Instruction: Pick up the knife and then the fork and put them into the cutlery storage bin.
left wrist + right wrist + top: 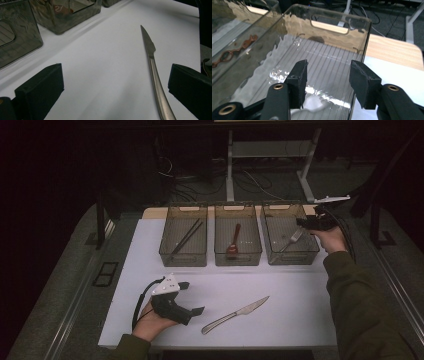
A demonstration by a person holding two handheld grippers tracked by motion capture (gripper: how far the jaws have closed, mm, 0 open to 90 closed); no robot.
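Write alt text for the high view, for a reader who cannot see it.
A right gripper hovers open over the rightmost of three clear plastic bins, where a silver metal fork lies. A left gripper rests open on the white table near a silver table knife.

knife (154,72) lies between open claw (116,87).
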